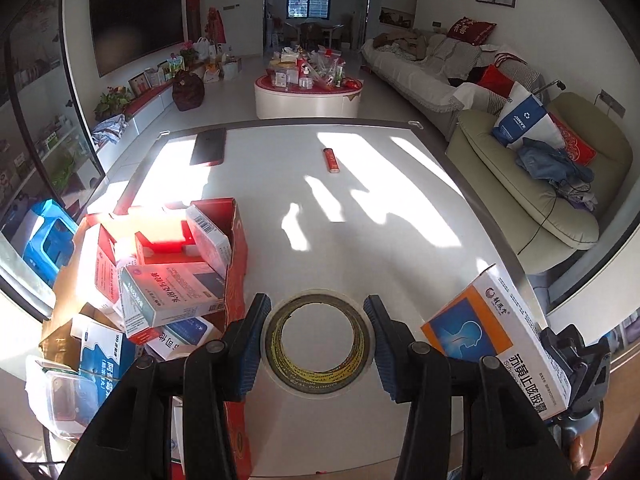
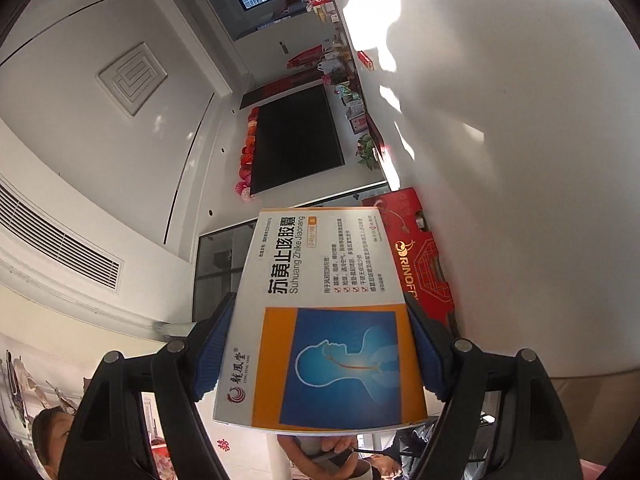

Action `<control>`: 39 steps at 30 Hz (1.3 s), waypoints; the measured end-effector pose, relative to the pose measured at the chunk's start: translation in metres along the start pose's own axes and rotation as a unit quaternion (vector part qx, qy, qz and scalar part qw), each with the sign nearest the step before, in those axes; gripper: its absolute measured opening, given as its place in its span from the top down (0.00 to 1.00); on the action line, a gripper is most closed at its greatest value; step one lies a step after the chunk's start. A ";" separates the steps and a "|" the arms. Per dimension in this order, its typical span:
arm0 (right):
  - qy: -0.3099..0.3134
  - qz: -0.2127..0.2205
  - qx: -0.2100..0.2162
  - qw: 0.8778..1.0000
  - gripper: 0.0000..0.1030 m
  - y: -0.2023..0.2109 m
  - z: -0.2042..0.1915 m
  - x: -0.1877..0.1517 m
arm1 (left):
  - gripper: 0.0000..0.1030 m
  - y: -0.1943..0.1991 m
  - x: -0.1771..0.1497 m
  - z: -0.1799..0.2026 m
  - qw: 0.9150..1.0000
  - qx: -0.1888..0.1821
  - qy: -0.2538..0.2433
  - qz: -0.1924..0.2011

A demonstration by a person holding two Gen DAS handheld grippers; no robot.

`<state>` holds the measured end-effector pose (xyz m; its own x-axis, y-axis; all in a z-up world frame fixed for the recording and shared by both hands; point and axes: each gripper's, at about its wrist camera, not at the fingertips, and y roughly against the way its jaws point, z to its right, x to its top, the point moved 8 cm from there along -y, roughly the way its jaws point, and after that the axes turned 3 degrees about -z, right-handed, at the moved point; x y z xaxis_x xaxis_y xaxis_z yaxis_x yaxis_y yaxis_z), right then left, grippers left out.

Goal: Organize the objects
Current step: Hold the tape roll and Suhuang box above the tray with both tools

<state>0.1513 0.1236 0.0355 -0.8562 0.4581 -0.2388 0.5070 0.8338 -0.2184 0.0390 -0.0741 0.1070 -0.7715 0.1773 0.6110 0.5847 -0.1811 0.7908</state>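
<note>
white medicine box [image 2: 320,316] clamped in right gripper [image 2: 320,344], left gripper [image 1: 318,340] straddling tape roll [image 1: 318,346]

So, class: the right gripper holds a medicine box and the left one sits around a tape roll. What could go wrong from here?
1. The red carton is already heaped with tilted boxes, so adding the medicine box might topple some out.
2. The left gripper is open around the tape roll; closing off-centre could push the roll away.
3. The right gripper is rolled sideways; the box may slip.
</note>
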 end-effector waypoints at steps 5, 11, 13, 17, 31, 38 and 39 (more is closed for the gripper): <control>-0.006 -0.024 -0.014 1.000 0.24 -0.026 0.000 -0.020 | 0.50 0.020 -0.013 -0.029 0.999 0.024 0.010 0.024; -0.010 -0.038 -0.030 0.999 0.24 -0.038 0.005 -0.039 | 0.50 0.030 -0.025 -0.056 0.998 0.045 0.025 0.032; -0.013 -0.039 -0.031 0.999 0.24 -0.038 0.011 -0.049 | 0.50 0.032 -0.028 -0.062 0.998 0.046 0.031 0.034; -0.021 -0.039 -0.030 0.999 0.24 -0.040 0.016 -0.056 | 0.50 0.034 -0.032 -0.071 0.997 0.055 0.037 0.039; -0.049 -0.037 -0.009 0.998 0.24 -0.037 0.024 -0.054 | 0.50 0.036 -0.035 -0.073 0.996 0.072 0.030 0.043; -0.057 -0.034 0.010 0.998 0.24 -0.030 0.026 -0.053 | 0.50 0.048 -0.033 -0.079 0.994 0.085 0.029 0.058; -0.059 -0.033 0.014 0.998 0.24 -0.029 0.027 -0.053 | 0.50 0.050 -0.032 -0.080 0.994 0.088 0.030 0.062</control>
<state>0.1843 0.0671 0.0293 -0.8710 0.3614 -0.3329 0.4539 0.8511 -0.2636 0.0732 -0.1665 0.1240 -0.7015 0.1060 0.7048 0.7066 -0.0256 0.7071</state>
